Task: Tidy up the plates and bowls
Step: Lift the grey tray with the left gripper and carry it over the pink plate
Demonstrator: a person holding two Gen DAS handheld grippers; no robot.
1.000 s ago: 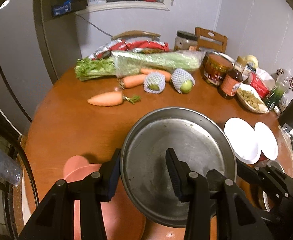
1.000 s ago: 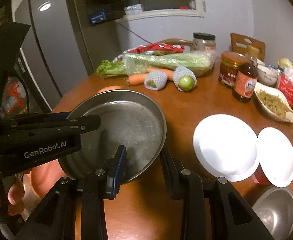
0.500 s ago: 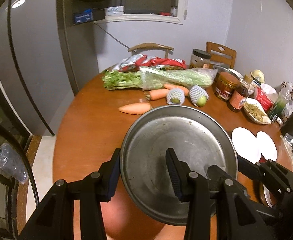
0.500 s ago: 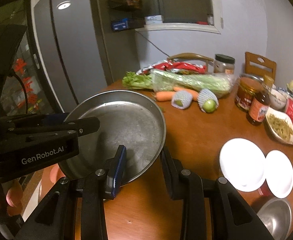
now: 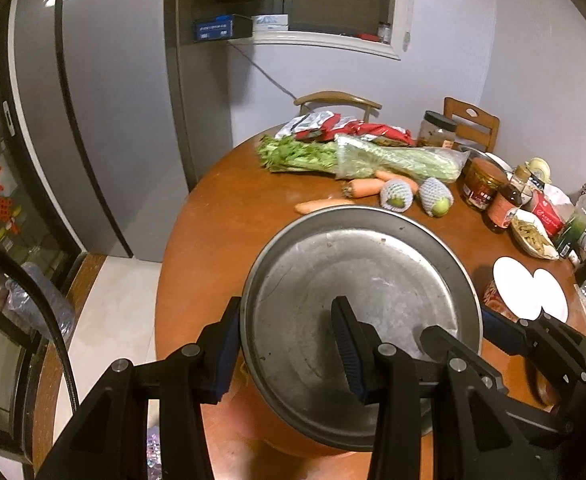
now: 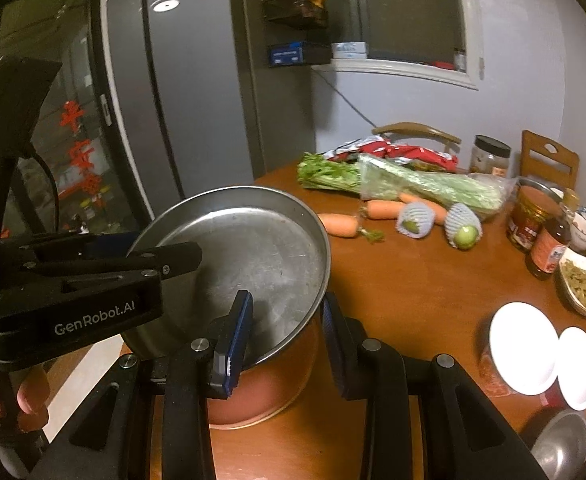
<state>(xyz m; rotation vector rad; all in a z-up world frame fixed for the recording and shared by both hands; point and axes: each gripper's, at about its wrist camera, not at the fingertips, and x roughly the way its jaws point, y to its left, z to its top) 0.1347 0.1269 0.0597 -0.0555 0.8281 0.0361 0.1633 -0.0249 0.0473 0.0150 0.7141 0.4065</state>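
Observation:
A wide, shallow metal pan [image 5: 357,300] hangs tilted over the round wooden table [image 5: 229,216], held from both sides. My left gripper [image 5: 285,354] is shut on its near left rim, one finger inside and one outside. My right gripper [image 6: 287,340] is shut on the pan's [image 6: 245,264] near right rim the same way. A pink plate [image 6: 261,392] lies on the table right under the pan, mostly hidden. Two white plates [image 6: 523,348] overlap at the right, and a metal bowl [image 6: 561,444] sits at the lower right edge.
Carrots [image 6: 339,224], bagged celery [image 6: 425,184], two netted fruits [image 5: 437,198], jars [image 5: 483,184], a sauce bottle [image 6: 549,244] and a dish of food [image 6: 585,288] fill the table's far and right side. A grey fridge [image 5: 105,120] stands left; chairs stand behind.
Both grippers have risen and drawn back with the pan between them. The vegetables and plates now look farther off, and more of the fridge and floor shows.

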